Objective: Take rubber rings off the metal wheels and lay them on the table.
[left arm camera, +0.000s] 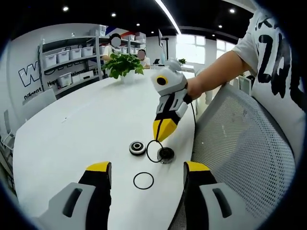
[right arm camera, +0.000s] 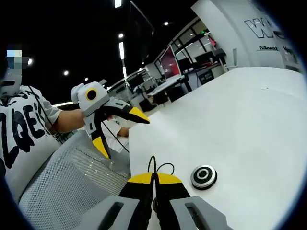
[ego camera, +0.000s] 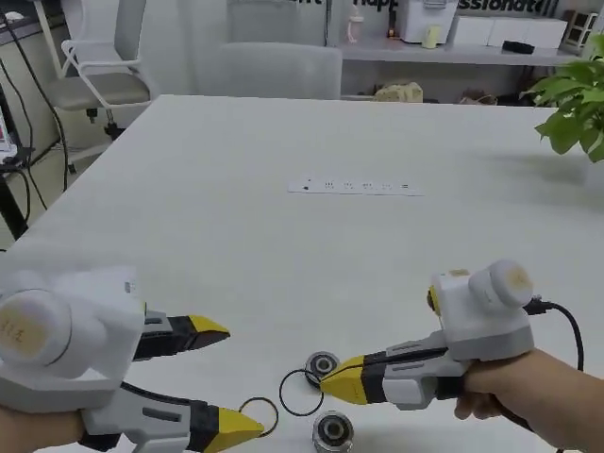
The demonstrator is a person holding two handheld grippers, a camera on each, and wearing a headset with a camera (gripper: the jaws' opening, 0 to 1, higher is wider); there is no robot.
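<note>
Our L gripper [ego camera: 226, 377] hangs idle, fingers spread wide w/ nothing btwn them. One loose ring [left arm camera: 143, 189] already lies flat on the table [ego camera: 283, 189], just ahead of the gap btwn those fingertips. Next over, the second ring [ego camera: 280, 392] sticks out from the tips of our R gripper [ego camera: 327, 380], whose fingers are pressed together and pinch its thin edge. Its far side looks to rest on or near the table. One wheel [ego camera: 322, 364] sits just beyond the R fingertips, touching or nearly touching that ring. Another wheel [ego camera: 332, 430] sits just on the near side of them. We can't tell whether either wheel has more rubber on it. We judge this as the lay-down step. To do it well, hold the pinch firm, draw the ring sideways away from both wheels toward the L fingers, and lower it till it lies flat. Only then spread the R fingers, so it doesn't spring or roll. Set it beside the loose ring, not overlapping. If it snags on the wheel, the L fingers can pin that wheel down.
</note>
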